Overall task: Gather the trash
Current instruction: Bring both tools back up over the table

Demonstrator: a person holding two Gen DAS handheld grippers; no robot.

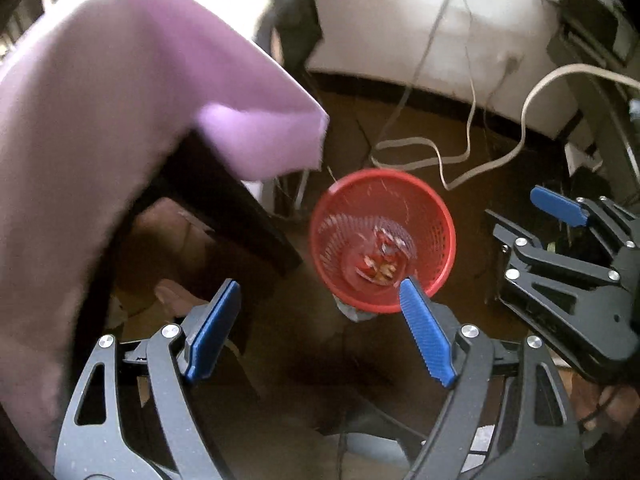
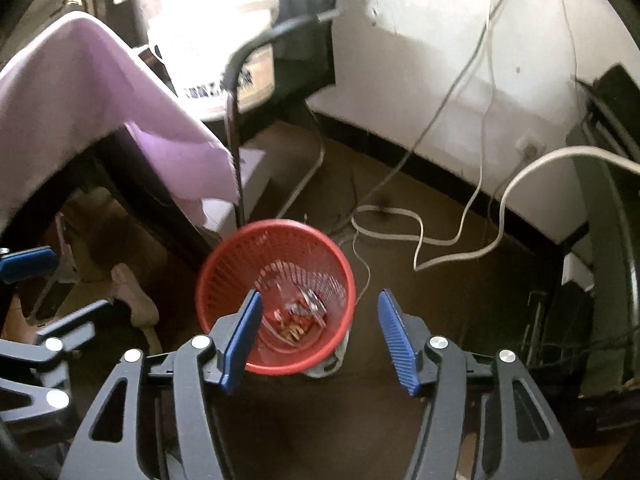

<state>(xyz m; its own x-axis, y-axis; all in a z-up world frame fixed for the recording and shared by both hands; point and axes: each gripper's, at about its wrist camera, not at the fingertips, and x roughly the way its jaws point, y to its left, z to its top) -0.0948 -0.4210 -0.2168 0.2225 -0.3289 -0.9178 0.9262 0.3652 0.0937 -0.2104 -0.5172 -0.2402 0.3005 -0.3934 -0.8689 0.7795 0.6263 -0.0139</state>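
Observation:
A red mesh waste basket [image 1: 436, 216] stands on the brown floor, with red and clear wrappers [image 1: 380, 264] at its bottom. It also shows in the right wrist view [image 2: 224, 268], with the same trash [image 2: 294, 320] inside. My left gripper [image 1: 320, 300] is open and empty, above and in front of the basket. My right gripper [image 2: 320, 312] is open and empty, held over the basket's near rim. The right gripper also appears at the right of the left wrist view [image 1: 560, 232].
A dark table with a purple cloth [image 1: 120, 100] stands to the left. White cables [image 2: 440, 240] trail over the floor behind the basket by the white wall [image 2: 440, 60]. A metal chair frame [image 2: 236, 120] stands behind the basket. A foot [image 2: 132, 292] is under the table.

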